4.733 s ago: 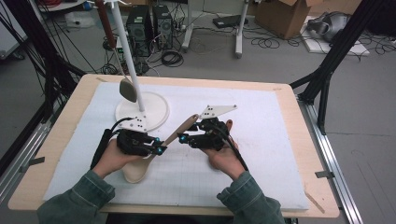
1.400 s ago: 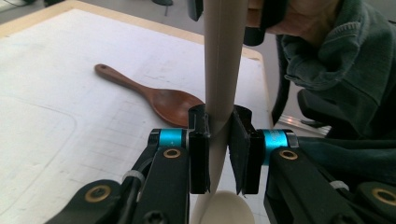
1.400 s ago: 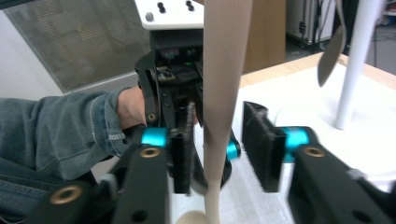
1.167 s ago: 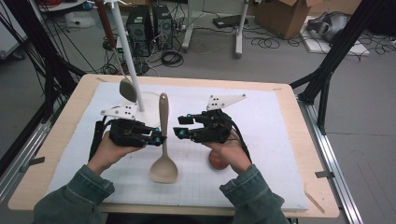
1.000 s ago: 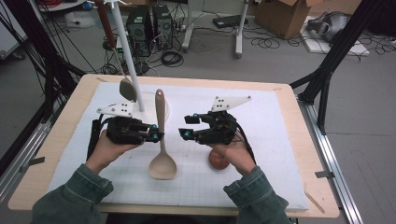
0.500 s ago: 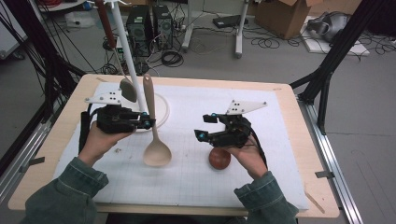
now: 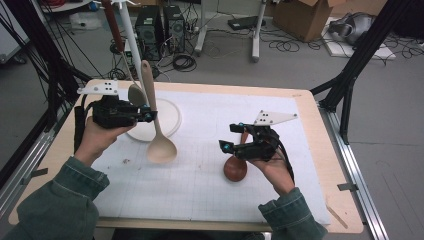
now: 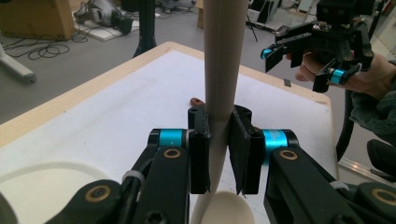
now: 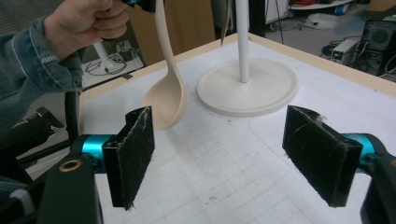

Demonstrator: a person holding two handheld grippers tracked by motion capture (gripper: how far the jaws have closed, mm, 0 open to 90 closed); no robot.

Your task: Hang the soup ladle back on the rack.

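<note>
Spoon upright in my left gripper, next to the stand.

My left gripper [image 7: 148,115] pinches the spoon [image 7: 156,129] mid-handle, long axis vertical, bowl down (stand pole [image 7: 131,39] just behind); right gripper [image 7: 231,138], jaws just opened, empty, sits farther off.

Wooden spoons [image 7: 159,135]: three; stand [image 7: 165,117]: one

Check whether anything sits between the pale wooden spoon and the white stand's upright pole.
Nothing visible blocks it. The pale wooden spoon, clamped upright in the left gripper, hangs just beside the white stand's upright pole, above its round base. A grey spoon already hangs there.
</note>
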